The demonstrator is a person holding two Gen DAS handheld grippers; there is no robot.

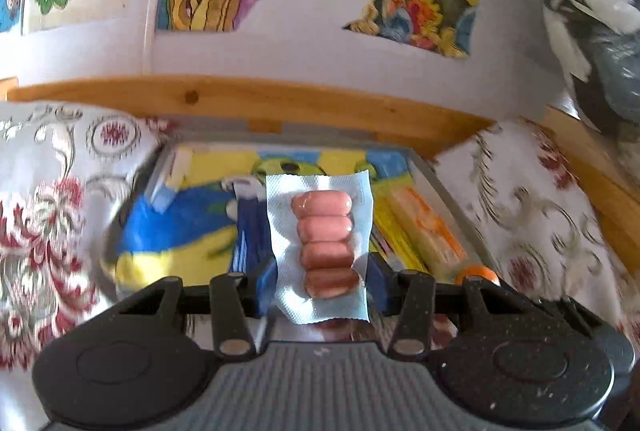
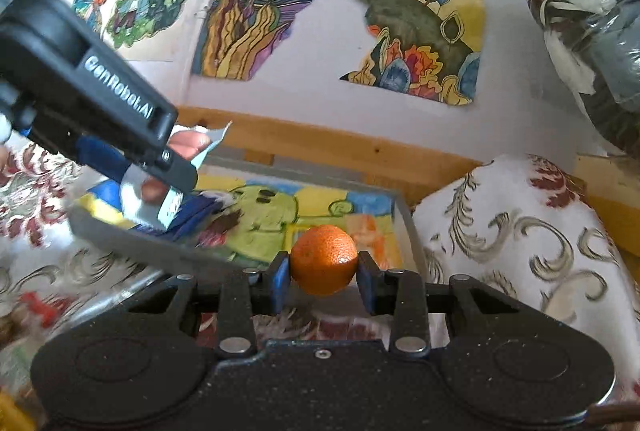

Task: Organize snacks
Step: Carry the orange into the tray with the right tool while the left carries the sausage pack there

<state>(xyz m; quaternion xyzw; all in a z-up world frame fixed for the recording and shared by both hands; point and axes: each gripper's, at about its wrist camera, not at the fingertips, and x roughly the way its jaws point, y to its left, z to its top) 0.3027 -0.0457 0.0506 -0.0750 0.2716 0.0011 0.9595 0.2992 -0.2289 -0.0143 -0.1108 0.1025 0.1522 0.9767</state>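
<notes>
Clamped between the jaws of the left gripper (image 1: 320, 295), a sealed pack of small sausages (image 1: 326, 245) is held upright over a grey tray (image 1: 452, 191). An orange (image 2: 324, 259) is gripped by the right gripper (image 2: 324, 281), above the tray's near edge.

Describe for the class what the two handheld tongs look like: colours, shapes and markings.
Both tongs are black, speckled plastic with two round side discs, silver rivets on the linkage bars and blue pads. The left tongs have a ribbed grey centre and white "GenRobot.AI" lettering on their side; the right tongs look the same build.
</notes>
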